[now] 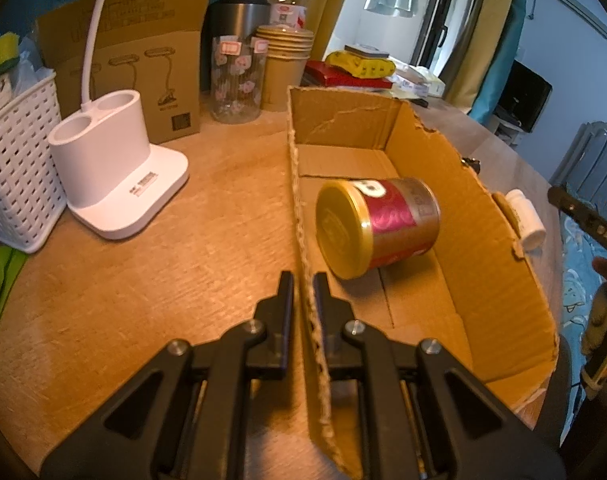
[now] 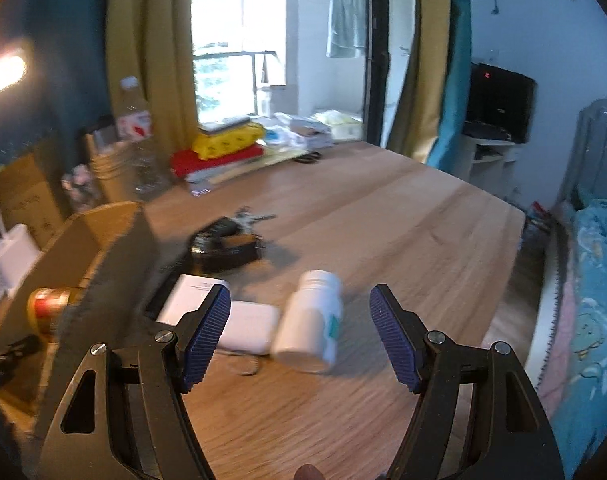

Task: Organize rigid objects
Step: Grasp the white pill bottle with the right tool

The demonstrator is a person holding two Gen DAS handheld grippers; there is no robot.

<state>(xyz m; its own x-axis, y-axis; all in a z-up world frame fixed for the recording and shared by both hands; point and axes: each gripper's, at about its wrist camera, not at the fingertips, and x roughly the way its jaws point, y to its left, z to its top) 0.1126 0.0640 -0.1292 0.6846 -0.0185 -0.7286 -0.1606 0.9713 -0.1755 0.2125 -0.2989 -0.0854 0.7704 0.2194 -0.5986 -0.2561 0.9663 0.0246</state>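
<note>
Left gripper (image 1: 303, 284) jaws clenched on the cardboard box (image 1: 499, 240) wall; right gripper (image 2: 299, 328) jaws released. White bottle (image 2: 309, 326) lies just outside the box, probably light and slick, so grab mid-body.

A wooden table (image 2: 383, 216) stands in a room with teal walls (image 2: 63, 60). Olive curtains (image 2: 159, 52) frame a bright window (image 2: 239, 36); a teal curtain (image 2: 455, 80) hangs further right. A dark screen (image 2: 499, 100) sits on a white shelf (image 2: 487, 152) against a pale wall. A lit lamp (image 2: 3, 72) glows at left.
</note>
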